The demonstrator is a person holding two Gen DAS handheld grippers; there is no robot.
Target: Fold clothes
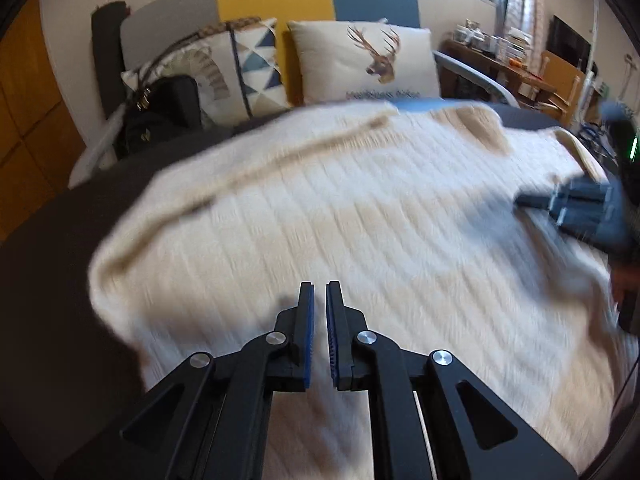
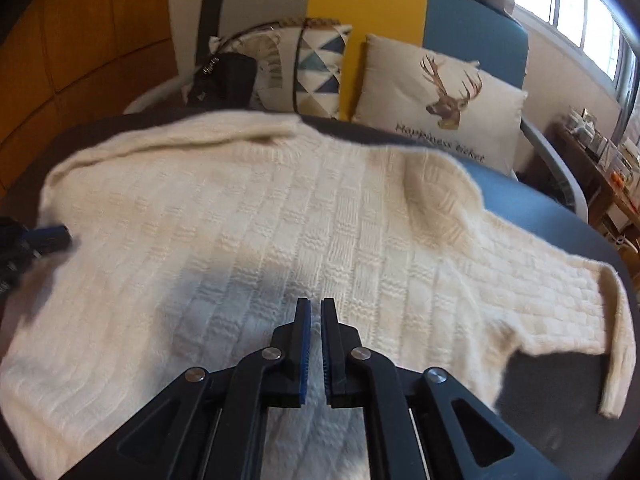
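The dark round table [image 2: 560,392] filled the lower part of both views, and a cream knitted sweater [image 2: 280,240] lay spread over most of it. In the right wrist view the body of the sweater covered the centre and left of the frame, while one sleeve [image 2: 552,292] stretched out flat toward the right edge, its cuff near the lower right. At the upper left of that view a thick roll of knit [image 2: 180,136] lay along the far edge, probably the other sleeve or side already turned in, though the fold was too soft to be sure. Judged from this, the fold was at an early stage: at most one side brought over, the right-hand sleeve not yet folded, and the body not yet doubled. Behind the table, in the upper part of the frame, stood a sofa [image 2: 472,20] with a deer cushion [image 2: 440,100], a triangle-patterned cushion [image 2: 316,76] and a black bag [image 2: 224,80]. The left gripper [image 1: 320,292] sat at the lower centre of its view over the sweater, jaws drawn nearly together with nothing between the blue pads. The right gripper [image 2: 316,306] showed the same: a narrow slit, no cloth pinched. Each gripper also appeared blurred at the edge of the other's view.
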